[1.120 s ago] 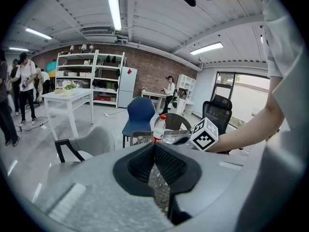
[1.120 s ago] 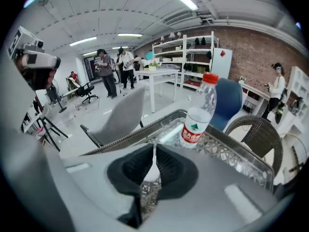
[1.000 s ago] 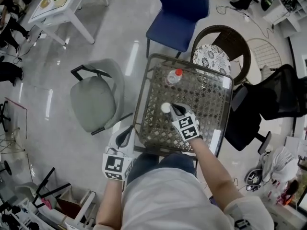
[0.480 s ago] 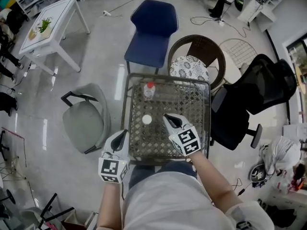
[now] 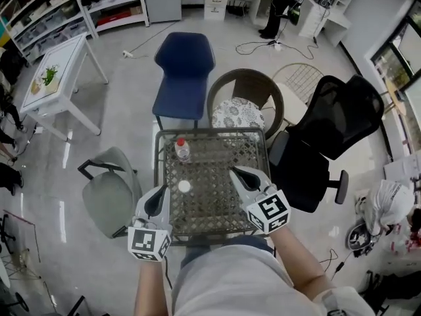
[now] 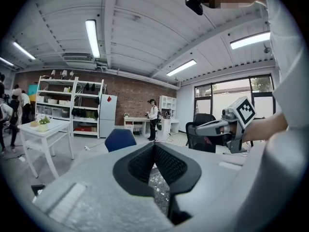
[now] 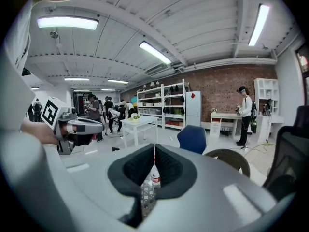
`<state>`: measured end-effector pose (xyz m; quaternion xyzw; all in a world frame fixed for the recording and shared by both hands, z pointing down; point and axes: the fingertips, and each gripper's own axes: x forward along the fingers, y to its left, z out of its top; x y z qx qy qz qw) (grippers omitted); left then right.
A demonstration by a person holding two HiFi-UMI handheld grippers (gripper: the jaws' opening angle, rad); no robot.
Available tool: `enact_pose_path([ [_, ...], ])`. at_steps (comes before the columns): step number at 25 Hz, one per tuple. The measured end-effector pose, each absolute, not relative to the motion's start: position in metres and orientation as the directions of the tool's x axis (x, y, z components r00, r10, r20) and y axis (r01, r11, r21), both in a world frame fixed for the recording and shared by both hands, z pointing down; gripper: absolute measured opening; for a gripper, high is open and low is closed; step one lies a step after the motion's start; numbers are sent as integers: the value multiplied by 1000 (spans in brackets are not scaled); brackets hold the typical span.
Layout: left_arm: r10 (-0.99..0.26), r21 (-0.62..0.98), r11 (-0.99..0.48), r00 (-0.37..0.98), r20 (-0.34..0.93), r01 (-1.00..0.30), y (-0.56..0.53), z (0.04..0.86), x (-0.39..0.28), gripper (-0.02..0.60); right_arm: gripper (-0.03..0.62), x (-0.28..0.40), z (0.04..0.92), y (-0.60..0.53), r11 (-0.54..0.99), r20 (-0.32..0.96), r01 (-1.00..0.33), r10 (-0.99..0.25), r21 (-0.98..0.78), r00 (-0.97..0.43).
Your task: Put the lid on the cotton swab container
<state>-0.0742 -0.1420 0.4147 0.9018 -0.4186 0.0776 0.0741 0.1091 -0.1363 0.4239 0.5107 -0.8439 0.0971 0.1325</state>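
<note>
Head view, left to right.

- Grey chair [image 5: 108, 191] on the floor at 9 o'clock of the surface [image 5: 253, 151].
- Left gripper [image 5: 160, 193] over the surface's 8 o'clock corner, tips toward 12. Its own view: jaws clenched, pads meeting at the tip, nothing held.
- Cotton swab container [image 5: 184, 186]: small white round shape on the surface at about 9 o'clock of centre. It sits just to the right of the left gripper's tips, with no contact seen, and well apart from the right gripper. From above I cannot tell lid from body.
- Bottle [image 5: 182, 149] with red cap, upright, at about 11 o'clock on the surface, at 12 o'clock of the container.
- Blue chair [image 5: 185, 64] and round brown chair [image 5: 262, 84] with patterned cushion stand past the 12 o'clock edge.
- Right gripper [image 5: 234, 172] at about 3 o'clock of centre, tips toward 11. Its own view: jaws clenched and empty; the bottle shows beyond the tips.
- Black office chair [image 5: 332, 127] at 2 o'clock.
</note>
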Motion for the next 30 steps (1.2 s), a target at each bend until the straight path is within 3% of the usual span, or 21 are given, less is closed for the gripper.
enact_pose_path([
  [16,-690,-28,-723,723,-2,-690,-118,301,-4,7,8,181,296,-76,372,29,-926,-928,66,-370],
  [24,-696,-34,-717,718,-20,-696,-109,290,-2,8,6,186,288,-61,371,-9,-926,-928,74,-372],
  [30,-698,-40,-715,716,-11,-698,-104,294,-2,7,8,185,301,-59,366,35,-926,-931,96,-364],
])
